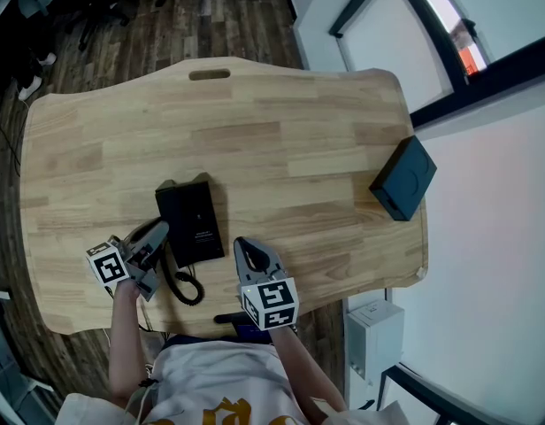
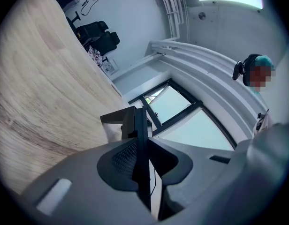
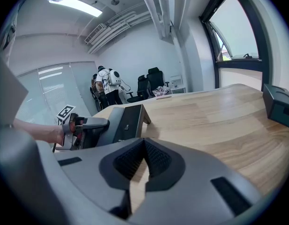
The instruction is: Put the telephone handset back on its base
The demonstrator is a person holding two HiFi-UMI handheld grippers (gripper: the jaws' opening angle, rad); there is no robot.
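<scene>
Nearest the head camera is the person's white shirt (image 1: 219, 379), with both forearms reaching forward over the near edge of the table.

1. Table (image 1: 281, 122): light wood, rounded corners, with a slot cut near its far edge. It stands on a dark plank floor (image 1: 228, 16).
2. Telephone base (image 1: 195, 224): black and rectangular, sitting on the near left part of the table with its top face sloped.
3. Black box (image 1: 403, 178): at the right edge of the table, well apart from the base.
4. Right gripper (image 1: 244, 248): just right of the base and apart from it. Its jaws are pressed together at the tips with nothing between them. Its marker cube (image 1: 271, 304) sits at the table's near edge.
5. Left gripper (image 1: 153, 235): at the left side of the base, turned on its side. Its jaws pinch the handset (image 2: 140, 125), a thin black body seen edge-on between the pads. Its marker cube (image 1: 106, 262) faces upward.
6. Handset position: alongside the left edge of the base. Whether it touches the base cannot be determined.
7. Coiled cord (image 1: 186, 288): black, lying on the table just in front of the base, between the two grippers.
</scene>
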